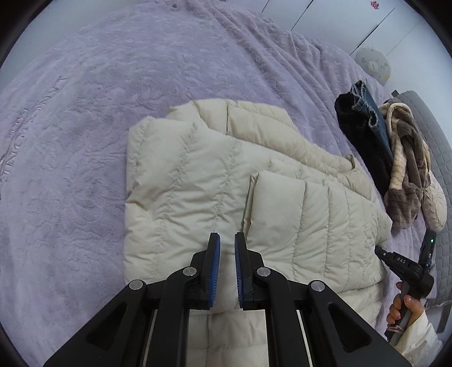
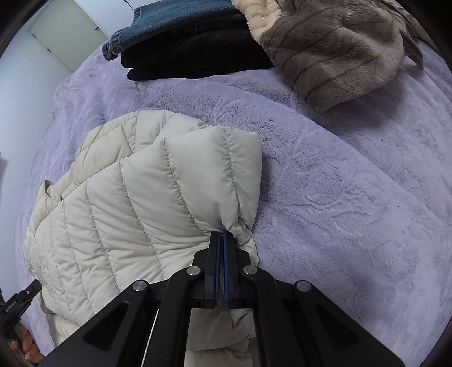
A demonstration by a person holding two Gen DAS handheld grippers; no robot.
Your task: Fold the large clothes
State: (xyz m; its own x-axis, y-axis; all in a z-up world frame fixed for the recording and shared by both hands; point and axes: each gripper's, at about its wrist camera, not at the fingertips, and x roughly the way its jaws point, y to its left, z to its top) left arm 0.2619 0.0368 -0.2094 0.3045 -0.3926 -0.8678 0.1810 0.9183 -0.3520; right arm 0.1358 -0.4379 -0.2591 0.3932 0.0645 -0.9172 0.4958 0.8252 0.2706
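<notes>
A cream quilted puffer jacket (image 1: 197,175) lies partly folded on the lilac fleece bed cover (image 1: 70,141), with one sleeve laid across its front. My left gripper (image 1: 227,254) points down at the jacket's near edge, its blue pads (image 1: 216,268) close together with cream fabric pinched between them. My right gripper (image 2: 221,240) is shut on the puckered corner of the jacket (image 2: 141,211). That right gripper (image 1: 380,251), held by a hand (image 1: 401,307), meets the jacket's right edge in the left wrist view. The left gripper (image 2: 31,288) shows at the lower left of the right wrist view.
A pile of clothes lies beyond the jacket: a black garment (image 2: 197,53), jeans (image 2: 158,19) and a brown striped fleece (image 2: 333,56). A grey quilted pad (image 1: 435,146) borders the bed on the right. White cupboard doors (image 1: 339,19) stand behind. Bare bed cover spreads to the left.
</notes>
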